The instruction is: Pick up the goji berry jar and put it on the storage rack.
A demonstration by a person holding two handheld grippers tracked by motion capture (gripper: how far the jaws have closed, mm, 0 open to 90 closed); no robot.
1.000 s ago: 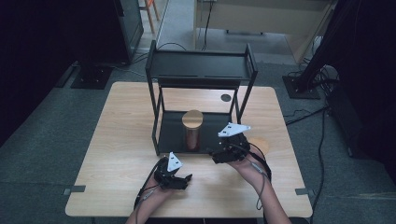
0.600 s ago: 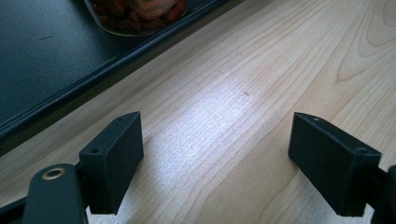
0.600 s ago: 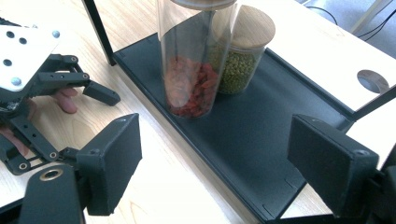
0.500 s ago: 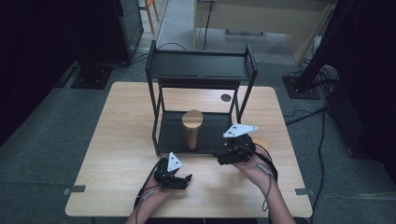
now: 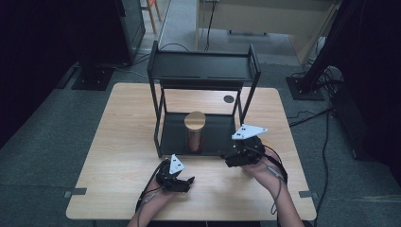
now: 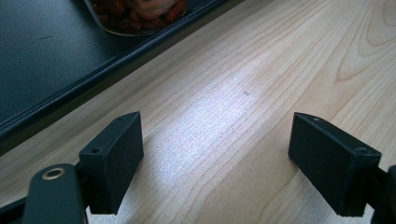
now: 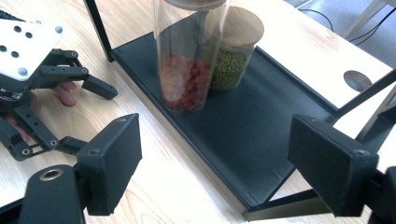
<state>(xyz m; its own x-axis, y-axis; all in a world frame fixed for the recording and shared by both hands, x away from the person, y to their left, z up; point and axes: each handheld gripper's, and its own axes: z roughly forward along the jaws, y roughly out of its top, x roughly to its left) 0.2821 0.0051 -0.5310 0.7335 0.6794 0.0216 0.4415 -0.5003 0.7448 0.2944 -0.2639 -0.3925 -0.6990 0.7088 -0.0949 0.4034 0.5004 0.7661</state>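
Observation:
A tall glass jar point(image 5: 194, 132) with a wooden lid stands on the lower tray point(image 5: 217, 135) of a black two-tier shelf. In the right gripper view this jar point(image 7: 187, 70) holds red dried berries, and a shorter jar of green beans point(image 7: 231, 56) stands right behind it. My right gripper point(image 5: 227, 158) hovers at the tray's front right corner, open point(image 7: 217, 140), nothing between its jaws. My left gripper point(image 5: 185, 180) rests low over the table in front of the tray, open point(image 6: 215, 140) over bare wood. The berry jar's base point(image 6: 140, 11) is just beyond it.
The shelf's upper deck point(image 5: 203, 66) overhangs the jars, with thin black posts at the corners. A round cable hole point(image 5: 229, 99) sits in the table behind the shelf on the right. Bare wood lies left and right of the shelf. The left gripper point(image 7: 86, 116) is close beside the right one.
My right gripper has shifted slightly to the right and a little back from the shelf's front. The left gripper and the jars have stayed put.

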